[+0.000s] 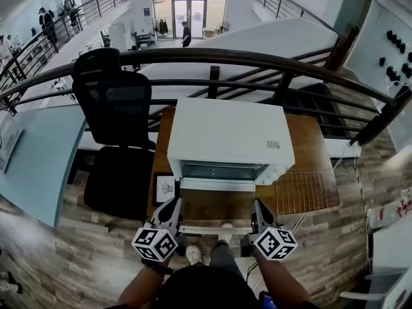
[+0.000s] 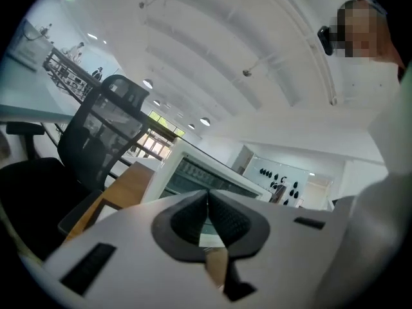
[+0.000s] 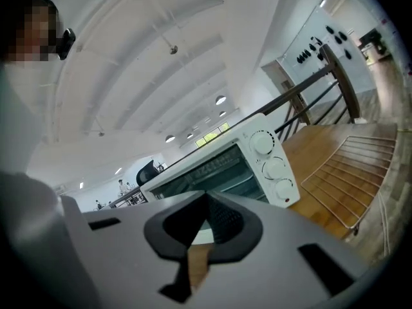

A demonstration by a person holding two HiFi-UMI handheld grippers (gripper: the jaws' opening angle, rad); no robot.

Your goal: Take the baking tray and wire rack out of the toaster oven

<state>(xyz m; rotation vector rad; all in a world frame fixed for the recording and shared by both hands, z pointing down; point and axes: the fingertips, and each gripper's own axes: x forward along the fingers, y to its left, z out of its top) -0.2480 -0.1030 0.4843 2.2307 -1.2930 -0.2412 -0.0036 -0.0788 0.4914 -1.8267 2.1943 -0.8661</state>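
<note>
Already out: wire rack (image 1: 301, 192), flat at desk's (image 1: 219, 208) front right corner, beside toaster oven (image 1: 228, 140). Baking tray unseen, likely inside; door looks shut. Left gripper (image 1: 174, 205) and right gripper (image 1: 257, 205) at near edge, jaws closed, empty. Next: open door.

The boxy metal toaster oven (image 1: 228, 137) is white, the wooden counter (image 1: 315, 148) warm brown, and the wire rack (image 1: 300, 192) pale metal in a fine grid. The left tongs (image 1: 172, 205) and right tongs (image 1: 259, 206) are white with black ribbed pads (image 2: 183, 221) and black-and-white square-marker cubes (image 1: 154, 243). The office chair (image 1: 119, 108) is black.
</note>
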